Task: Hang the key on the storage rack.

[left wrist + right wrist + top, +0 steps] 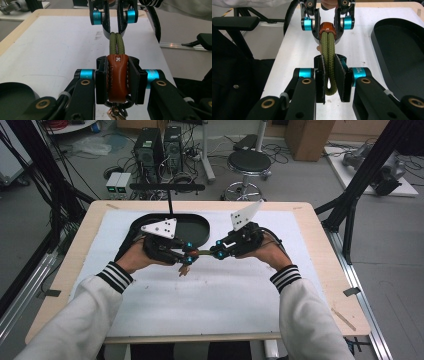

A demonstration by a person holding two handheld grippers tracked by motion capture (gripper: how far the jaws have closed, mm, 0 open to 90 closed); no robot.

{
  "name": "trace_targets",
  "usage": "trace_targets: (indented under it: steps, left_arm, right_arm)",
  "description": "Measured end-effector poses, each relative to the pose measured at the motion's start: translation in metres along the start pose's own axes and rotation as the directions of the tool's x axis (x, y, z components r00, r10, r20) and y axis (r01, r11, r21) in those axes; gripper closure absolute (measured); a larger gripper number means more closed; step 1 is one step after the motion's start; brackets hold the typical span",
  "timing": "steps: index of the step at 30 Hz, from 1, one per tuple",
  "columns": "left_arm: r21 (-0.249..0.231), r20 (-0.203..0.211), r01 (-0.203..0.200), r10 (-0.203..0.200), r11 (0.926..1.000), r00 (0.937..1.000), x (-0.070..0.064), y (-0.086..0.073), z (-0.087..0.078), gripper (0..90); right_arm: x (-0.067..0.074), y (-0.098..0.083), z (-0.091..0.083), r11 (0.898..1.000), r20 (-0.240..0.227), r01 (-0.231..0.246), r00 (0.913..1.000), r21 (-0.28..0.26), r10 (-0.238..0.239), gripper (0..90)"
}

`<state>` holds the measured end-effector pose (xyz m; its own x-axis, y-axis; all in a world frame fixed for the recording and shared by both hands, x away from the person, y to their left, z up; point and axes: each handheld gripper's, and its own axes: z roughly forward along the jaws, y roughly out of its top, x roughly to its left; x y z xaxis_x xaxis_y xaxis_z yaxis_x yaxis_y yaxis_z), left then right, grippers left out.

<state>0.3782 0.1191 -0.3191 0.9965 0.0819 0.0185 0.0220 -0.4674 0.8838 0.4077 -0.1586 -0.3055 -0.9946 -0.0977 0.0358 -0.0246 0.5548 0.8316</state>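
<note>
A keychain stretches between my two grippers above the white mat (210,295). It has a brown leather tab (117,77), an olive green cord loop (329,55) and a metal ring with keys (116,110) hanging below. My left gripper (117,72) is shut on the leather tab, its pads pressing both sides. My right gripper (329,75) is shut on the far end of the cord loop. In the high view the left gripper (187,255) and right gripper (218,252) face each other tip to tip, with the cord (202,252) taut between them.
A black oval tray (197,227) lies on the mat just behind the grippers, nearer the left one. The wooden table edge (310,210) frames the mat. Beyond the table are a stool (248,162) and computer towers (160,147) on the floor.
</note>
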Motion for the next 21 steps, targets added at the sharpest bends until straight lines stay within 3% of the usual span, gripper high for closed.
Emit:
trace_targets:
  steps: [4, 6, 7, 8, 9, 10, 11, 16, 21]
  left_arm:
    - [0.0, -0.006, -0.006, 0.006, 1.0, 1.0, -0.001, 0.001, -0.001, 71.9]
    - [-0.001, -0.008, -0.003, 0.003, 1.0, 1.0, -0.001, 0.001, -0.002, 72.0]
    - [0.0, -0.015, -0.005, 0.005, 1.0, 0.9999, -0.001, 0.001, -0.003, 72.1]
    - [-0.006, -0.016, 0.001, -0.001, 1.0, 0.9999, -0.001, 0.001, -0.003, 72.1]
    - [-0.015, -0.018, 0.004, -0.004, 0.9999, 0.9998, -0.001, 0.001, -0.004, 72.1]
    - [-0.013, -0.022, 0.003, -0.003, 0.9999, 0.9998, -0.001, 0.001, -0.004, 72.1]
    - [-0.013, -0.022, 0.004, -0.004, 0.9999, 0.9998, -0.001, 0.001, -0.004, 72.2]
    - [-0.004, -0.055, 0.03, -0.03, 0.9995, 0.998, -0.001, 0.002, -0.006, 72.3]
    - [-0.019, -0.1, 0.045, -0.047, 0.9988, 0.9939, 0.001, 0.002, -0.015, 72.4]
  right_arm:
    - [0.001, 0.0, 0.0, 1.0, -0.005, 0.008, 1.0, -0.003, -0.008, 78.9]
    - [0.001, 0.001, 0.0, 1.0, 0.0, 0.029, 0.9996, -0.008, -0.029, 73.0]
    - [0.002, 0.001, 0.0, 0.999, 0.004, 0.032, 0.9995, -0.012, -0.032, 55.2]
    - [0.003, 0.0, 0.001, 1.0, 0.042, 0.021, 0.9989, -0.022, -0.02, 27.4]
    - [0.005, 0.0, 0.005, 0.999, 0.105, -0.008, 0.9943, -0.038, 0.012, 6.7]
    - [0.006, 0.0, 0.007, 0.999, 0.161, -0.018, 0.9867, -0.03, 0.023, 0.7]
    - [0.008, 0.0, 0.009, 1.0, 0.19, -0.015, 0.9816, -0.024, 0.019, 0.3]
    - [0.01, -0.002, 0.008, 0.999, 0.193, -0.021, 0.9808, -0.046, 0.03, 0.3]
    - [0.014, -0.007, -0.004, 0.994, 0.262, -0.043, 0.9626, -0.099, 0.068, 0.3]
